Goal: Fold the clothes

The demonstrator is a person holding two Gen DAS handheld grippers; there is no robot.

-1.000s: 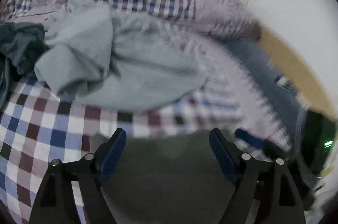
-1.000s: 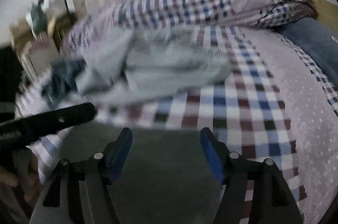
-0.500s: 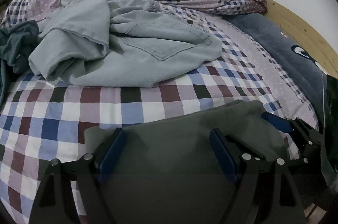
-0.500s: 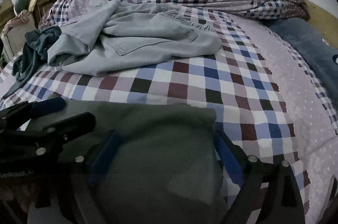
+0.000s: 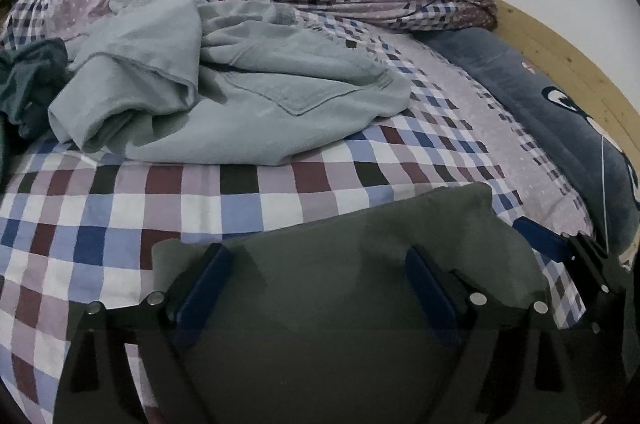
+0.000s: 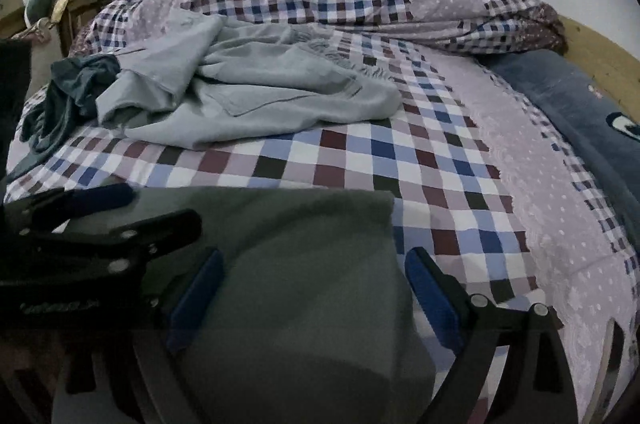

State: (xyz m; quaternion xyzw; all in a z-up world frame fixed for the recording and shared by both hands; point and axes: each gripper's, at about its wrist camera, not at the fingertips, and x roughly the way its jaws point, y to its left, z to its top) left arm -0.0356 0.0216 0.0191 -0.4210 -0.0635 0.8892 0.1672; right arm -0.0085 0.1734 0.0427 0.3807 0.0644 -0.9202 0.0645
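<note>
At far left, a dark teal garment (image 5: 28, 79), bunched against the crumpled pale grey trousers (image 5: 240, 95) on the checked bedspread (image 5: 224, 199). Nearer the cameras, a flat dark green garment (image 5: 340, 264) spread on that bedspread. Left gripper (image 5: 316, 284) spread wide over the green cloth, gripping nothing. Right gripper (image 6: 312, 288) likewise wide apart above the same cloth. At far right, a blue pillow (image 5: 560, 111) along the wooden bed frame (image 5: 568, 63).

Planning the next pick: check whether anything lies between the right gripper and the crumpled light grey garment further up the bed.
Nothing visible blocks it. Between the right gripper, over the dark green folded cloth, and the crumpled light grey garment lies only bare checked bedsheet.
</note>
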